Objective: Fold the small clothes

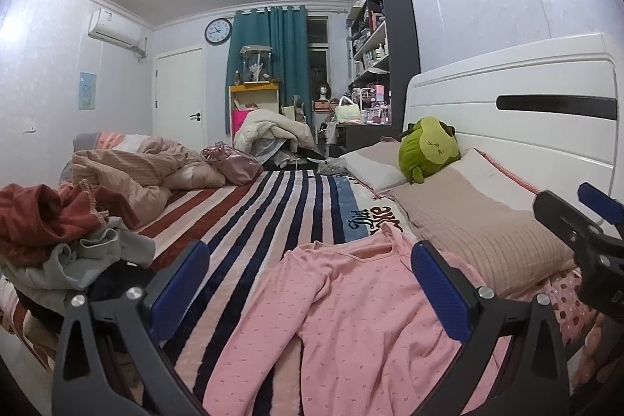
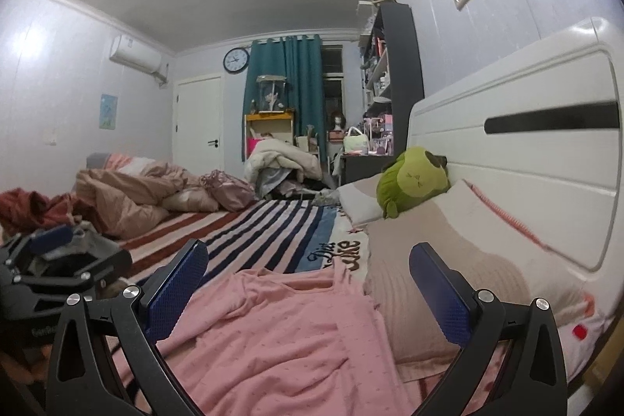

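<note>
Jaws on both the left gripper (image 1: pixel 310 283) and right gripper (image 2: pixel 308 283) are wide apart, nothing held. Pink top (image 1: pixel 351 318) lies on the bed (image 1: pixel 273 205) at 6 o'clock, soft and floppy; I'd pinch the shoulder seams.

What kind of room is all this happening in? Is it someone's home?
Most likely a lived-in home bedroom. A bed with a white headboard and striped blanket fills the view, a green plush toy leans on the pillows, and a pink dotted top lies spread beside a pile of unfolded clothes.
</note>
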A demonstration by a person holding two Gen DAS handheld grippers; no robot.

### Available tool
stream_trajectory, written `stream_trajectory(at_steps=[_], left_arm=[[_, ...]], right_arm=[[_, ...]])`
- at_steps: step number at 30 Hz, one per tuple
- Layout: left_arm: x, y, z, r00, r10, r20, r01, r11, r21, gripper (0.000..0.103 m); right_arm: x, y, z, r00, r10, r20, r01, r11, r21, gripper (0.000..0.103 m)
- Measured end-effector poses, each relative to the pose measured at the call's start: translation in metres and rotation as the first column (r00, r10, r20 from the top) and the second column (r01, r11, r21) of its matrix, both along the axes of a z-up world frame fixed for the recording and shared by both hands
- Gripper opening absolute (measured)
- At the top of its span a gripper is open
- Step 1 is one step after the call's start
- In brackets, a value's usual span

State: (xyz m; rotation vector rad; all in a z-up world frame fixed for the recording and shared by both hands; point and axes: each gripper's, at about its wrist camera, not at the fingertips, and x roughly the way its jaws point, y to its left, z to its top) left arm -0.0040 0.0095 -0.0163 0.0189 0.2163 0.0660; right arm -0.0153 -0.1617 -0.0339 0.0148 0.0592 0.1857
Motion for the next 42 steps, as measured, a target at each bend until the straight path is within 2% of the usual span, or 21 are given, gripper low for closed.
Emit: stream_trajectory(at_steps=[7,10,18,30,38,42], left_arm=[[0.004,0.000,-0.005,1.000,0.002,-0.005,-0.002,1.000,0.029,0.102],[0.008,0.001,-0.007,1.000,-0.002,-0.012,0.002,1.000,0.028,0.102],[0.015,0.002,-0.012,0.999,-0.007,-0.035,0.008,1.000,0.016,0.102],[0.022,0.007,-0.017,0.998,-0.019,-0.060,0.018,1.000,-0.009,0.102],[0.022,0.007,-0.019,0.997,-0.040,-0.073,0.039,0.999,-0.020,0.102],[0.021,0.006,-0.020,0.996,-0.049,-0.078,0.048,0.999,-0.024,0.102]], right_arm=[[0.006,0.004,-0.006,1.000,0.004,-0.011,-0.004,1.000,0.006,0.103],[0.006,0.006,-0.007,1.000,-0.011,-0.012,0.011,1.000,-0.009,0.103],[0.011,0.016,-0.012,0.998,0.029,-0.049,-0.033,0.996,-0.079,0.103],[0.021,0.013,-0.020,0.991,0.077,-0.110,-0.085,0.994,-0.064,0.103],[0.019,0.011,-0.019,0.990,0.094,-0.104,-0.100,0.994,-0.050,0.103],[0.019,0.016,-0.019,0.988,0.107,-0.110,-0.116,0.991,-0.072,0.103]])
